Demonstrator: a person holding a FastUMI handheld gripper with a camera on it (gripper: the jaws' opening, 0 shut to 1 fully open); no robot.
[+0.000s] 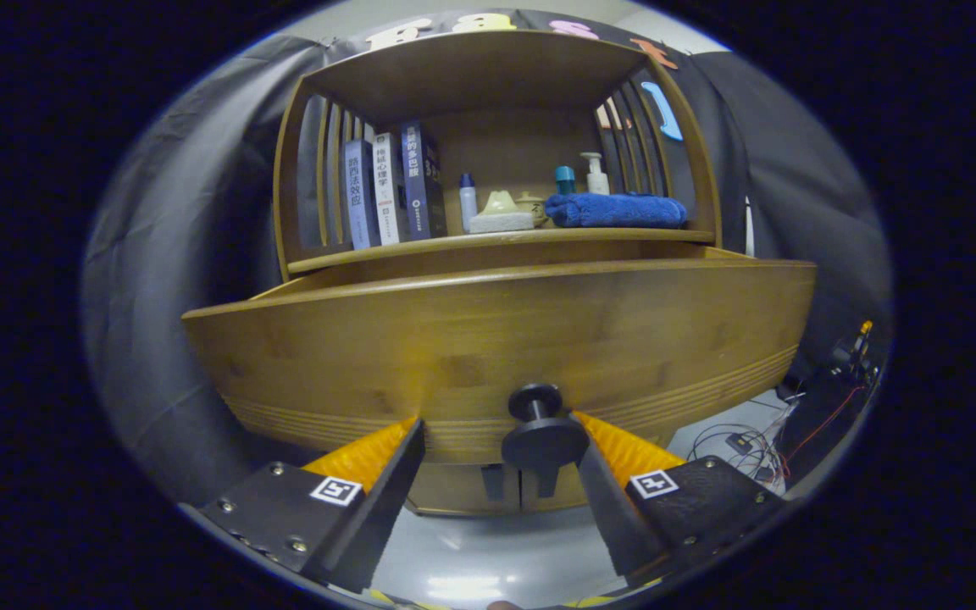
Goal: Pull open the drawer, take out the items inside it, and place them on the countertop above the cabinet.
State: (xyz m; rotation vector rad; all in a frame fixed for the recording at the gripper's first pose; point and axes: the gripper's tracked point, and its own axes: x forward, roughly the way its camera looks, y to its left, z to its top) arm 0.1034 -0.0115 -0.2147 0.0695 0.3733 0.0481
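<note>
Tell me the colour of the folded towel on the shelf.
Blue; the towel shows best in the gripper view.

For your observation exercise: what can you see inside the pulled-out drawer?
Nothing of its contents. The drawer is partly pulled out, but its front panel hides the inside. The open gripper sits at the knob, which touches one finger.

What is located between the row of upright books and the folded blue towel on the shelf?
In the gripper view: between the books and the towel stand a small white bottle and a pale sponge block.
</note>
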